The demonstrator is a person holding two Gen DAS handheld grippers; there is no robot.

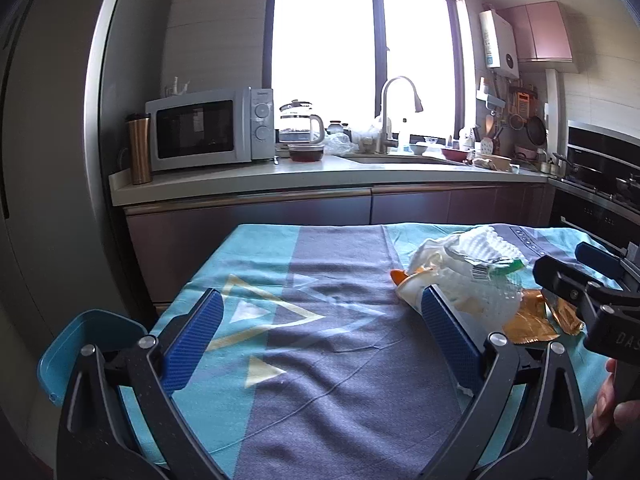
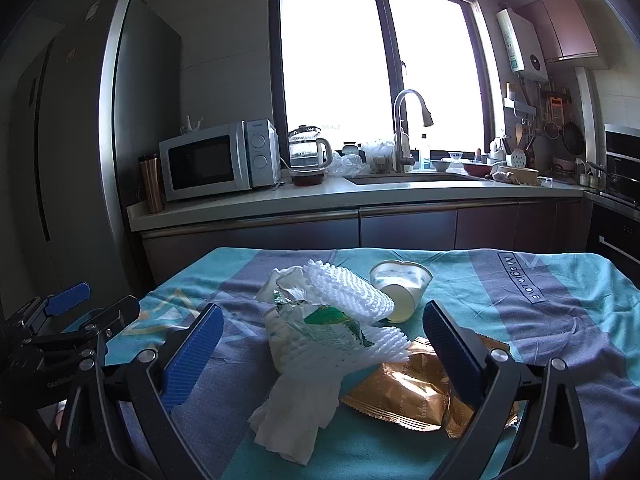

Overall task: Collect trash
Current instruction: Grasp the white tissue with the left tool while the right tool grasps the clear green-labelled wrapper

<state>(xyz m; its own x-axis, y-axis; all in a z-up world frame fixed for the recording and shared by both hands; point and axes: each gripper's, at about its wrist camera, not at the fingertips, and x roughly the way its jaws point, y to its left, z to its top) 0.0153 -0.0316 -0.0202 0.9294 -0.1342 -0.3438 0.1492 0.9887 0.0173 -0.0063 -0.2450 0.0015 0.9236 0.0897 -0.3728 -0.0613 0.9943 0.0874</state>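
Trash pile [image 2: 340,332] sits on the tablecloth [image 2: 560,320], well short of the sink [image 2: 408,179] on the far counter. Pile: white foam net [image 2: 352,294], tipped paper cup [image 2: 402,288] touching the net on its right, clear wrapper [image 2: 320,320], crumpled tissue [image 2: 296,412], gold snack bag [image 2: 404,392] (partly under right finger).

R gripper [image 2: 320,344]: fingers wide apart, straddling pile, holding nothing.

L gripper [image 1: 320,336]: fingers apart over bare cloth, left of pile. Blue bin [image 1: 80,344] at table's left edge.

left wrist: low over table [image 1: 320,360] | right wrist: same | both face window [image 2: 380,60]
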